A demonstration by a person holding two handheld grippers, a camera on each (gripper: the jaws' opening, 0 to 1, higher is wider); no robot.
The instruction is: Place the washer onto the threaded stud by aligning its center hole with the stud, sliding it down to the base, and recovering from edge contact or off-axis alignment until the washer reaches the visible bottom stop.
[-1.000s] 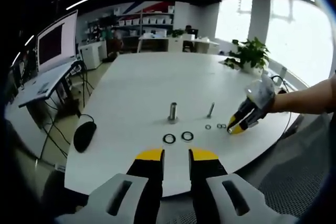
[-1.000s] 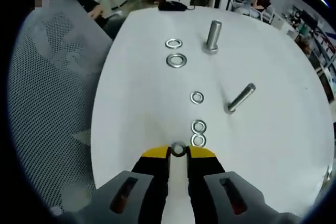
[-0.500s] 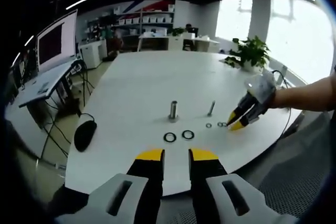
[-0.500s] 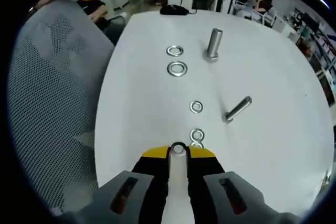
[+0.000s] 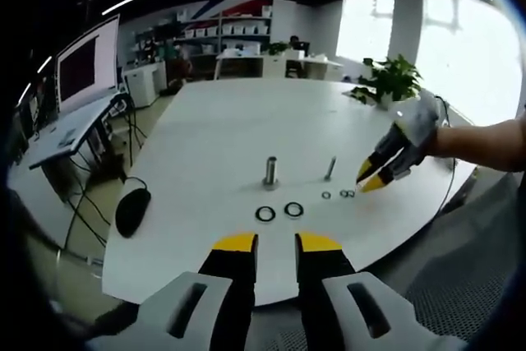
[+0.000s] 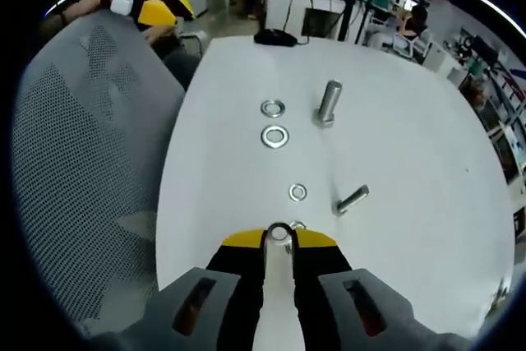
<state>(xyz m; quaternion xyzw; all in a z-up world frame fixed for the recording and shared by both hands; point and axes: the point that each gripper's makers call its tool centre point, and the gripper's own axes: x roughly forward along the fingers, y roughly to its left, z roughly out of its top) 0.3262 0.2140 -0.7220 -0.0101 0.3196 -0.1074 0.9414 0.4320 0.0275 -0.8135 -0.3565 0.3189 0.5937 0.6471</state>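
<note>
Steel washer (image 6: 279, 232) clamped edge-on at right gripper (image 6: 279, 238) tips, raised above the table (image 6: 427, 162).
Right gripper (image 5: 374, 178) is angled down toward the table; the stud (image 6: 327, 103) stands upright, well beyond the washer. Left gripper (image 5: 276, 242) is held level near the table edge, jaws parted, nothing gripped.

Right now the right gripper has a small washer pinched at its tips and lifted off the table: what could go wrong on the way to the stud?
1. The washer is held only by its edge at the very tips of the right gripper, so it may twist or slip out in transit.
2. Two studs stand on the table: a thick one and a thin one. The small washer may not fit the wrong one.
3. Loose washers lie along the path and could be knocked.
</note>
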